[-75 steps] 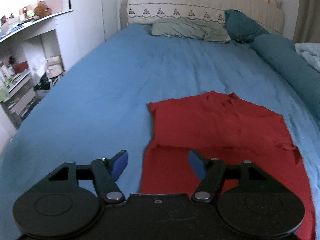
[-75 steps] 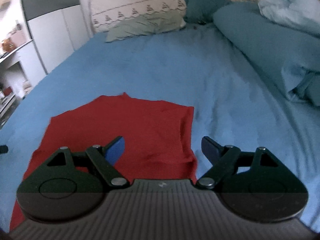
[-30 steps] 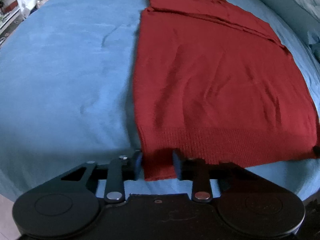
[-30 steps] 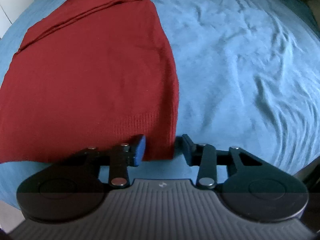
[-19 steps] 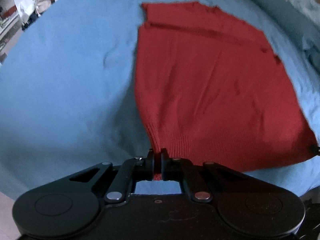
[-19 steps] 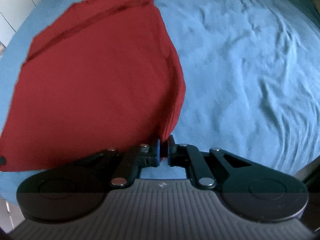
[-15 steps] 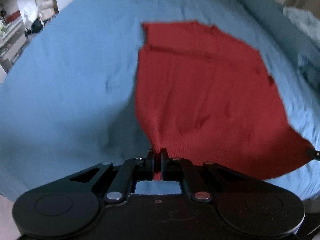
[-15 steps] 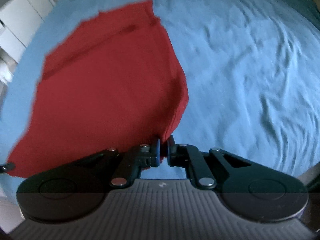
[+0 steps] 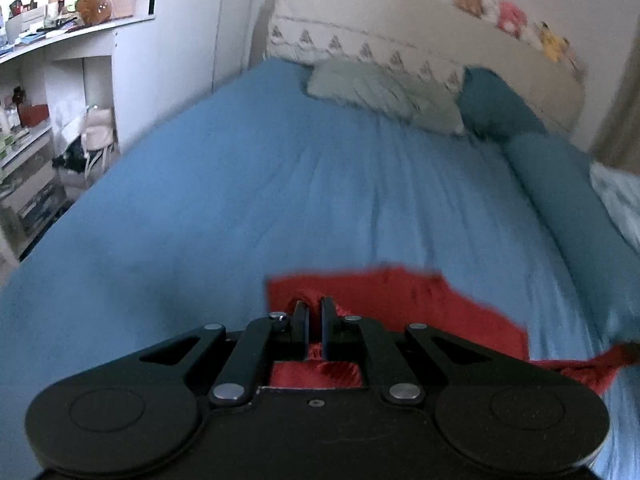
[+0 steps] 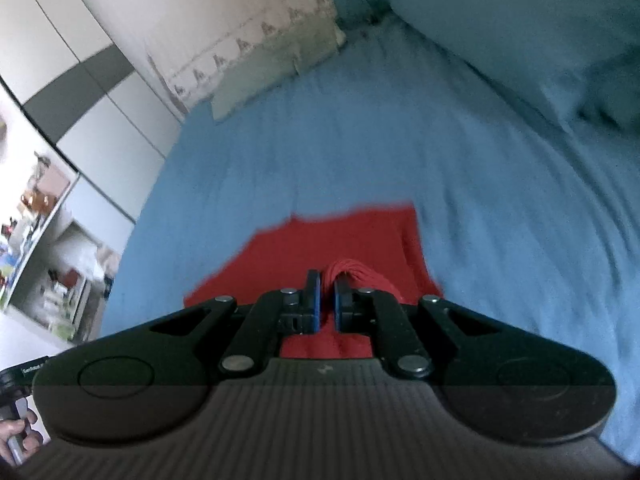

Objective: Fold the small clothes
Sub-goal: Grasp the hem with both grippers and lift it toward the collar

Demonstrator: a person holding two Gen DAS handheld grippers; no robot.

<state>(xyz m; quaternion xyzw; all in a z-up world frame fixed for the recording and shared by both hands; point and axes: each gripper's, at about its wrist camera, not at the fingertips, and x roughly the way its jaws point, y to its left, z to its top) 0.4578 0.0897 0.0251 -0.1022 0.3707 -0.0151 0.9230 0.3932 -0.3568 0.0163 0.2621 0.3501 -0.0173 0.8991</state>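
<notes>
A red knit garment [image 9: 420, 304] lies on the blue bed sheet [image 9: 280, 200]. My left gripper [image 9: 315, 308] is shut on its left hem corner, lifted over the garment's far part. My right gripper [image 10: 327, 284] is shut on the right hem corner, with bunched red fabric [image 10: 360, 276] between the jaws. The garment's far edge shows in the right wrist view [image 10: 352, 232]. The rest of the garment is hidden under the grippers. Both views are blurred.
Pillows [image 9: 380, 96] and a teal bolster [image 9: 560, 200] lie at the head and right side of the bed. A white wardrobe [image 10: 80, 92] and cluttered shelves [image 9: 36, 120] stand to the left. The headboard [image 9: 400, 40] carries soft toys.
Both grippers closed on the hem corners, lifted them and carried them forward toward the garment's far end; the views tilted up from the sheet to the headboard.
</notes>
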